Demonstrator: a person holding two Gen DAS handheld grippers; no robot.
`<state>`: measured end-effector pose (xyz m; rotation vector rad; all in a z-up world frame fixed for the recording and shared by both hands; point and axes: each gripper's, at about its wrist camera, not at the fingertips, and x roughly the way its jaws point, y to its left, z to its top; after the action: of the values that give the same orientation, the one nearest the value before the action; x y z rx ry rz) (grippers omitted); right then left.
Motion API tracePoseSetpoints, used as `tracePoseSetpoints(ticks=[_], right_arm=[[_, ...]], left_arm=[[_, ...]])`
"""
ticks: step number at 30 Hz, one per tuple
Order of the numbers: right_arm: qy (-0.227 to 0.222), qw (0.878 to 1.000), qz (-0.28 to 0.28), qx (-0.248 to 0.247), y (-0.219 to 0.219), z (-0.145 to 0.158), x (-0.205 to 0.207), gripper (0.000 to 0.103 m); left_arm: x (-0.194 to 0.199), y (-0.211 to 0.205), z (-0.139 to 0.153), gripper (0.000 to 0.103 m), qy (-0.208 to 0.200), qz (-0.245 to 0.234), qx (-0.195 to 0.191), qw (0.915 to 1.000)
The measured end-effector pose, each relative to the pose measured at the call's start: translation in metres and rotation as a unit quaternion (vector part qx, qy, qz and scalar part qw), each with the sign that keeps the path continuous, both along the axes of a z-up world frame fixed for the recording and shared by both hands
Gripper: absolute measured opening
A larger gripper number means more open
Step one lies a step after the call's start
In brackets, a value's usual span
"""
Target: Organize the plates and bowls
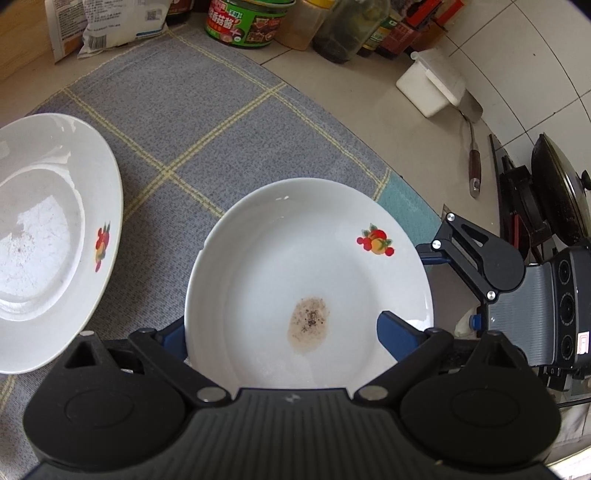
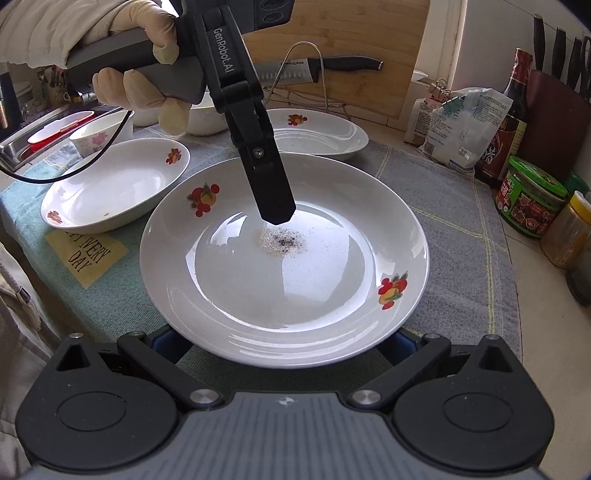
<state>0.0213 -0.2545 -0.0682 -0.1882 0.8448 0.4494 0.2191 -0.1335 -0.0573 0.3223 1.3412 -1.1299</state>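
The left tool (image 2: 275, 216) pinches the stained plate (image 2: 284, 295) by its rim; the right tool (image 2: 284, 343) stands wide around the near rim.

Hidden and cropped bits, live from both wrists

Left plate (image 1: 48, 236) sliced off by the frame edge; right gripper (image 2: 284, 341) fingertips tucked under the stained plate (image 2: 284, 280); jar labels (image 1: 243, 26) too small to read.

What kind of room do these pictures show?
Most likely a home kitchen counter: sauce bottles and jars along the tiled wall, a knife against a wooden board, and a wok on the stove.
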Motion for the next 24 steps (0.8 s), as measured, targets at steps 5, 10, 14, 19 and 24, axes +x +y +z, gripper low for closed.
tracePoseSetpoints(ticks=[5,10,14,19,24], right_arm=[[-0.004,1.000,0.012,-0.003,-0.013,0.003,0.011,0.103],[-0.008,1.000,0.016,-0.010,-0.027,0.004,0.021,0.103],[-0.009,1.000,0.016,-0.014,-0.039,0.004,0.030,0.103],[-0.006,1.000,0.011,-0.013,-0.054,0.001,0.042,0.103],[-0.004,1.000,0.008,-0.016,-0.064,-0.005,0.054,0.103]], left_arm=[[0.007,-0.011,0.003,0.098,-0.005,0.016,-0.003,0.9998],[0.015,-0.026,0.005,0.098,-0.010,0.022,-0.008,0.9997],[0.022,-0.041,0.006,0.098,-0.016,0.023,-0.009,0.9996],[0.036,-0.054,0.005,0.098,-0.016,0.027,-0.014,0.9994],[0.051,-0.068,0.002,0.098,-0.015,0.032,-0.014,0.9993]])
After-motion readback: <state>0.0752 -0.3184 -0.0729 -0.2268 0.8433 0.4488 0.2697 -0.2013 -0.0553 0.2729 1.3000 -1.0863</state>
